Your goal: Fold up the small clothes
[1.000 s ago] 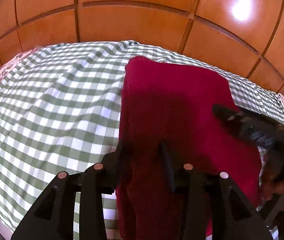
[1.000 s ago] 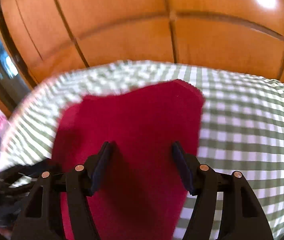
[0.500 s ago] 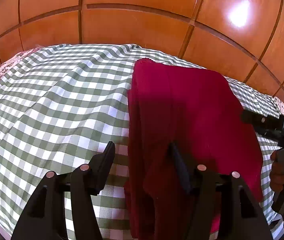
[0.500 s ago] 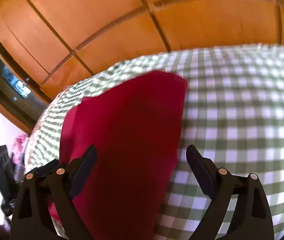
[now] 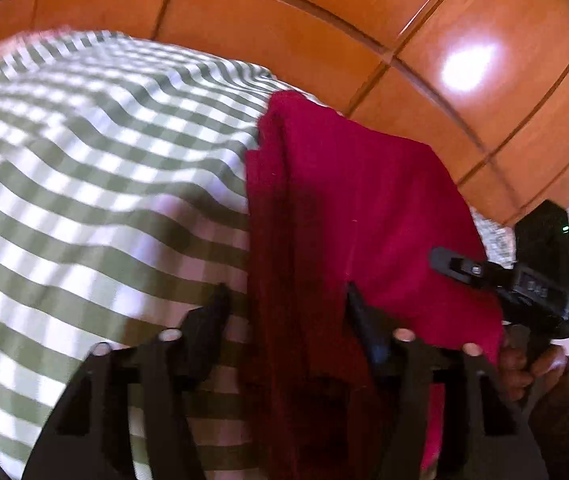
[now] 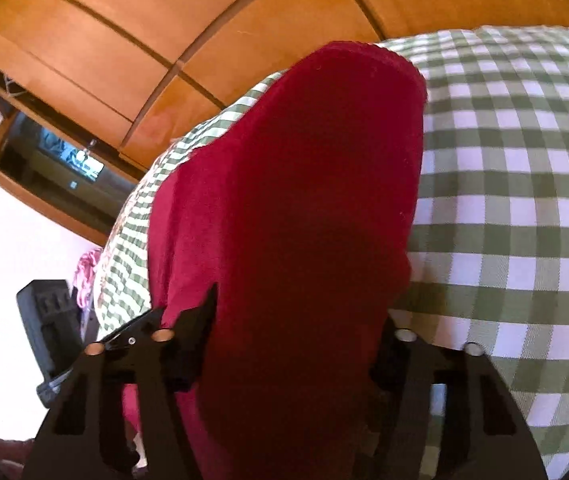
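A dark red folded garment (image 5: 348, 208) lies on the green-and-white checked cloth (image 5: 84, 184). My left gripper (image 5: 286, 300) is open, its jaws astride the garment's near left edge. In the right wrist view the red garment (image 6: 296, 200) bulges up between the jaws of my right gripper (image 6: 300, 320), which stand wide apart around its near end; the right fingertip is hidden behind the cloth. The right gripper also shows in the left wrist view (image 5: 460, 266) at the garment's right edge.
Orange wooden wardrobe panels (image 5: 324, 20) stand right behind the checked surface. A dark shelf niche (image 6: 56, 168) and a black device (image 6: 44, 332) show at the left of the right wrist view. A hand (image 5: 524, 364) holds the right gripper.
Both grippers have moved in over the garment's near end. The right view has swung left, and the red cloth now rises between the right jaws. The left jaws stay open.
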